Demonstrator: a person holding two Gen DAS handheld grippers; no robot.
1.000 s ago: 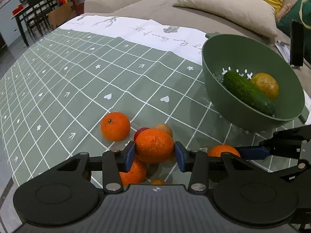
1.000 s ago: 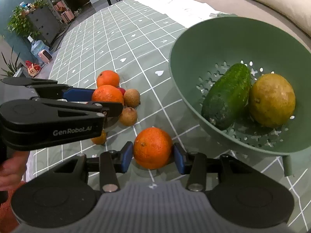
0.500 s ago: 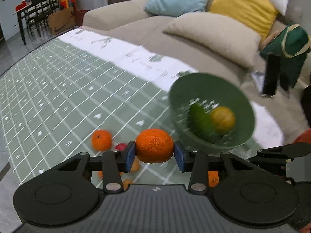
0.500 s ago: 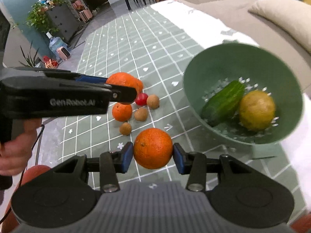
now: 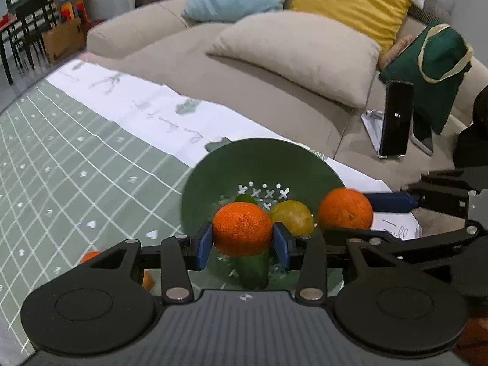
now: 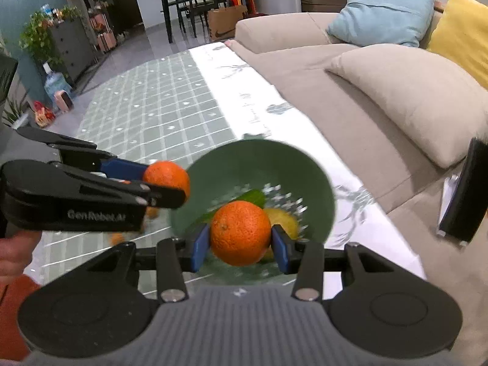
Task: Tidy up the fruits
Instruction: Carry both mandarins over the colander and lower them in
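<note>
Now | left tool (image 5: 242,242): clamps pitted orange (image 5: 242,228) | right tool (image 6: 240,246): clamps glossy orange (image 6: 240,232)

Between the blue, smooth plastic pads (image 5: 203,245) of our left gripper (image 5: 242,244) sits an orange (image 5: 242,228) with dimpled, faintly glossy peel. Our right gripper (image 6: 241,248), matt black plastic with a ribbed grey housing and small bright metal pins, clamps a second orange (image 6: 240,233) of the same pitted skin. Just beyond both sets of tips the green colander (image 5: 210,183) looks like smooth, satin plastic. Under it we see a sleek, slightly shiny tablecloth (image 5: 76,158); farther ahead, soft matt cloth cushions (image 5: 299,52).
</note>
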